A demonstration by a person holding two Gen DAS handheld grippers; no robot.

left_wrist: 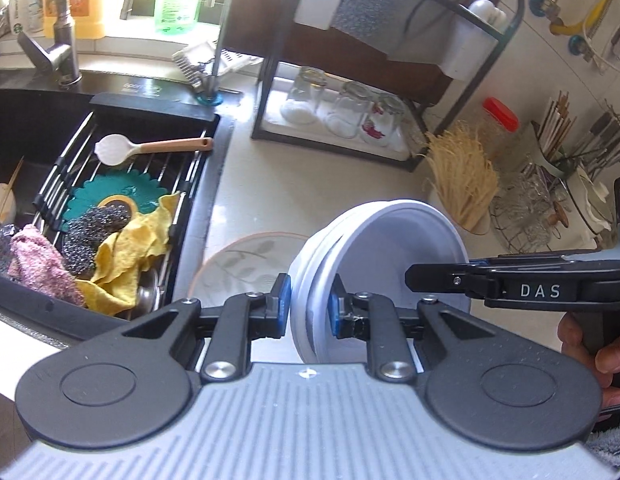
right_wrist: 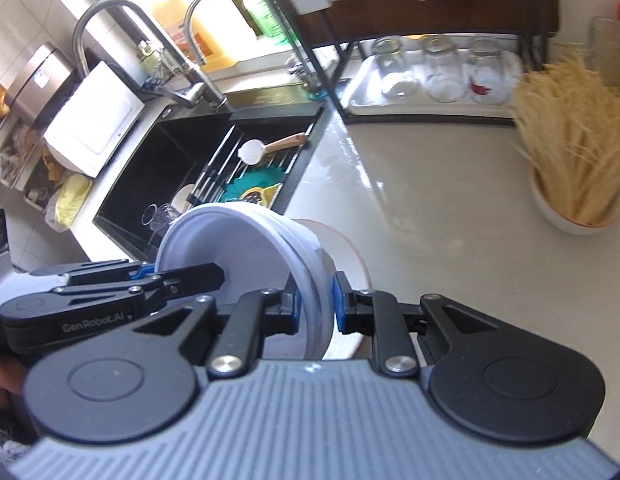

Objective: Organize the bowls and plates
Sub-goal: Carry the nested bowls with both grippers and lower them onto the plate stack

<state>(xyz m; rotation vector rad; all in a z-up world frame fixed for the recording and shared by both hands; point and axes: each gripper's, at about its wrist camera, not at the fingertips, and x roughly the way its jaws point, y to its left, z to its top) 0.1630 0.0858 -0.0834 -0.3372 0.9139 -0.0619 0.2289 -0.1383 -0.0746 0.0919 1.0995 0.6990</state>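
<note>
A stack of white bowls (left_wrist: 382,264) is held tilted above the counter between both grippers. My left gripper (left_wrist: 308,306) is shut on the near rim of the stack. My right gripper (right_wrist: 314,306) is shut on the opposite rim; it shows in the left wrist view (left_wrist: 430,276) reaching in from the right. The stack also shows in the right wrist view (right_wrist: 245,248). A plate with a leaf pattern and a reddish rim (left_wrist: 245,264) lies flat on the counter under the bowls, and its edge shows in the right wrist view (right_wrist: 350,252).
The black sink (left_wrist: 37,128) with a drain rack, spoon, scourers and cloths lies left. A dark shelf rack (left_wrist: 338,128) holds upturned glasses at the back. A pot of dried straw (left_wrist: 462,184), a glass jar and utensil holders stand right. Pale counter (right_wrist: 430,200) lies between.
</note>
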